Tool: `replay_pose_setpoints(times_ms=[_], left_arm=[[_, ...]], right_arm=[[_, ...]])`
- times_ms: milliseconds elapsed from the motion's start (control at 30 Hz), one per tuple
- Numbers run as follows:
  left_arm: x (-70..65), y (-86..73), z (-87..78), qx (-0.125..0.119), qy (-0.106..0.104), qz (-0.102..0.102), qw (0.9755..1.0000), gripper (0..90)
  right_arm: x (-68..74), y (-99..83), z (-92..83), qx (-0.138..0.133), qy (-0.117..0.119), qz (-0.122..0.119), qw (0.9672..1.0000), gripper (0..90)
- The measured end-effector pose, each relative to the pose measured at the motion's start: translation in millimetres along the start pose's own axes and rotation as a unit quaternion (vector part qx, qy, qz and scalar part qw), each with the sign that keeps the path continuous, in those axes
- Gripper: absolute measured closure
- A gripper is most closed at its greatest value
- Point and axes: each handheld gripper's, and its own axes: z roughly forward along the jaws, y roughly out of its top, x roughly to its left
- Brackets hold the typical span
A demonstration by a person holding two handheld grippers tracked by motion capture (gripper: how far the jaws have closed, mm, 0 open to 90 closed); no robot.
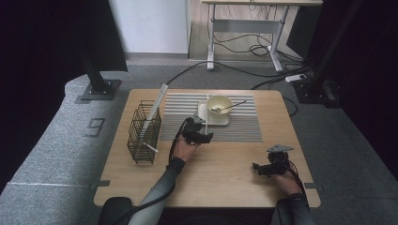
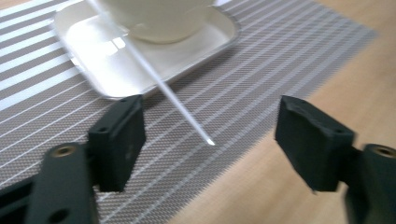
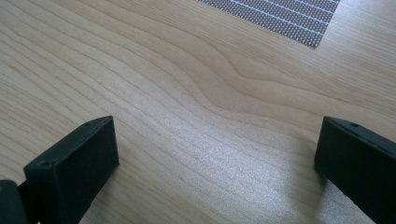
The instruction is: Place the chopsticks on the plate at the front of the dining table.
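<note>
Left gripper [image 2: 209,135]: jaws spread wide, gripping nothing; the white chopstick [image 2: 154,79] lies between them untouched, leaning on the tray [image 2: 88,65] beside the bowl [image 1: 219,104]; placement appears done. Right gripper [image 3: 215,154]: spread, idle above bare table [image 3: 187,93]. Rack [image 1: 143,132] contents apparently remain.

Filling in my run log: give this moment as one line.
left hand-held gripper: open, white stick between jaws, untouched | right hand-held gripper: open above table | bowl on tray
</note>
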Motion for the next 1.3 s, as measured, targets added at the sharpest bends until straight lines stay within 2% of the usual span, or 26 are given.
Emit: replay_pose_setpoints(times_ms=[100, 200, 267, 300, 633, 767, 867, 1300], left_arm=[[-3.5, -3.2, -6.1, -0.001, -0.016, 0.012, 0.9998, 13.0], [-7.8, -6.4, -12.5, -0.002, -0.029, 0.015, 0.9995, 7.4], [-11.0, -9.0, -16.5, 0.006, -0.036, 0.017, 0.9992, 0.6], [-12.1, -10.2, -18.1, 0.009, -0.037, 0.021, 0.999, 0.0], [-20.2, -28.5, -36.9, 0.016, -0.051, 0.034, 0.998, 0.0], [-27.1, -42.2, -45.1, 0.017, -0.059, 0.05, 0.9969, 0.0], [-29.1, -49.6, -49.5, 0.018, -0.063, 0.051, 0.9965, 0.0], [-35.2, -89.6, -64.1, 0.052, -0.062, 0.06, 0.9949, 0.0]], right_arm=[[0.0, 0.0, 0.0, 0.0, 0.0, 0.0, 1.0, 0.0], [0.0, 0.0, 0.0, 0.0, 0.0, 0.0, 1.0, 0.0], [0.0, 0.0, 0.0, 0.0, 0.0, 0.0, 1.0, 0.0], [0.0, 0.0, 0.0, 0.0, 0.0, 0.0, 1.0, 0.0], [0.4, 0.2, 0.2, 0.0, -0.001, 0.001, 1.0, 0.0], [1.5, 0.6, 0.6, 0.0, -0.005, 0.005, 1.0, 0.0], [1.8, 0.6, 0.8, -0.001, -0.006, 0.005, 1.0, 0.0], [2.9, 1.2, 1.2, 0.0, -0.009, 0.007, 0.9999, 0.0]])
